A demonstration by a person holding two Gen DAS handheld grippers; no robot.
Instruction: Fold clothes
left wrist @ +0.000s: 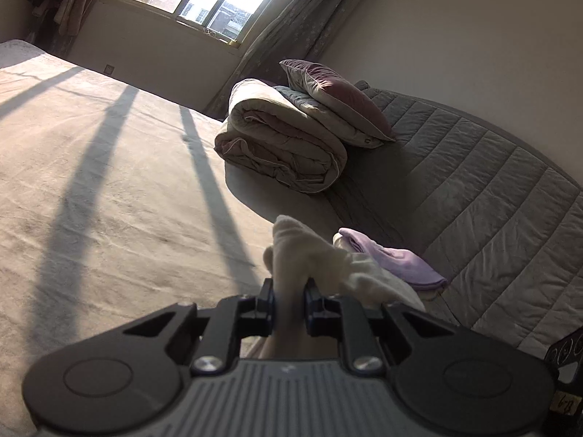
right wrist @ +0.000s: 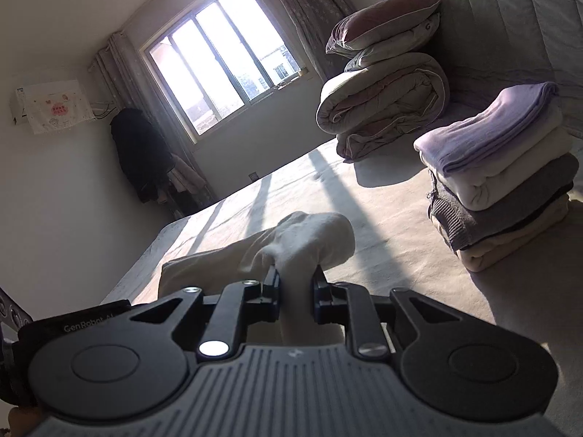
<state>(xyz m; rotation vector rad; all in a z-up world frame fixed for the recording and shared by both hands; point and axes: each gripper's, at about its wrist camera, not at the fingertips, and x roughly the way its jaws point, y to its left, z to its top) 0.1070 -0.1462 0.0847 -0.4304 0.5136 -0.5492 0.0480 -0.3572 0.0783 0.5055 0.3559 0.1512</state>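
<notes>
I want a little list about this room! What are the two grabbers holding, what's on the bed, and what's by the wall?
left gripper: shut on the cream garment
right gripper: shut on the same cream garment
folded stack: on the bed, lilac piece on top, then white, grey, cream
bed: beige cover, striped with window shadows
rolled quilt: near the headboard, pillow on top
headboard: grey, padded
window: bright, curtains beside it

Both wrist cameras sit close above the bed, facing the window; both show the rolled quilt.
</notes>
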